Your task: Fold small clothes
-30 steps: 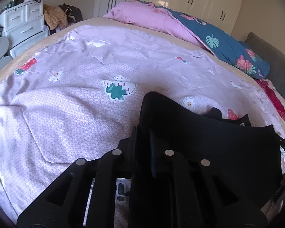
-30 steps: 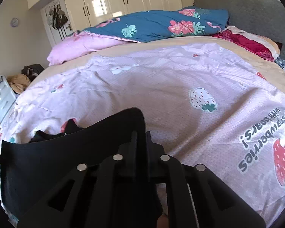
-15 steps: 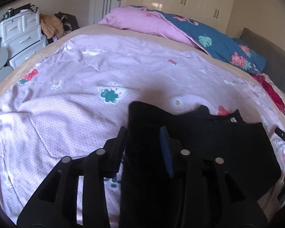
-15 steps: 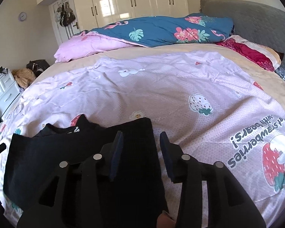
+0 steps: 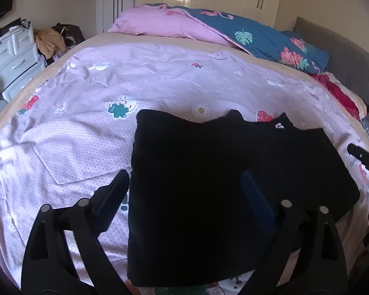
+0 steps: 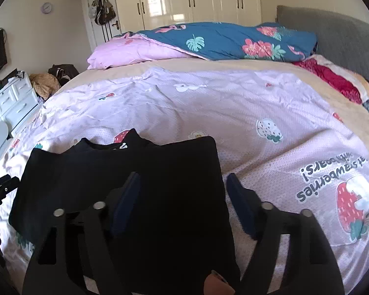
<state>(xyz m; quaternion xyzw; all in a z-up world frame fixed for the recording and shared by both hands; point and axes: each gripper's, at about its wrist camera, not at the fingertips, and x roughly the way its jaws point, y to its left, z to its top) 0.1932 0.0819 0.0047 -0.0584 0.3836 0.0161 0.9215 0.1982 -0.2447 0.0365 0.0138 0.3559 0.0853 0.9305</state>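
A black garment [image 5: 221, 159] lies folded on the pink strawberry-print bedspread [image 5: 86, 127], its collar with a white label at the far side. In the left wrist view my left gripper [image 5: 184, 191] hovers over the garment's left folded edge. Its jaws are opening wide and the pads do not press the cloth. In the right wrist view the same garment [image 6: 110, 167] fills the lower left. My right gripper [image 6: 183, 194] straddles its right edge, jaws opening, with the cloth lying loose under them.
A pink pillow [image 6: 125, 51] and a blue floral duvet [image 6: 221, 39] lie at the bed's far side. A red blanket [image 6: 332, 78] rests by the grey headboard [image 6: 332, 32]. White drawers [image 5: 12, 56] stand beyond the bed's left edge.
Both grippers were shut on the garment's folded edges and have opened and let go. They drew back and rose a little, and the garment now rests flat on the bed.
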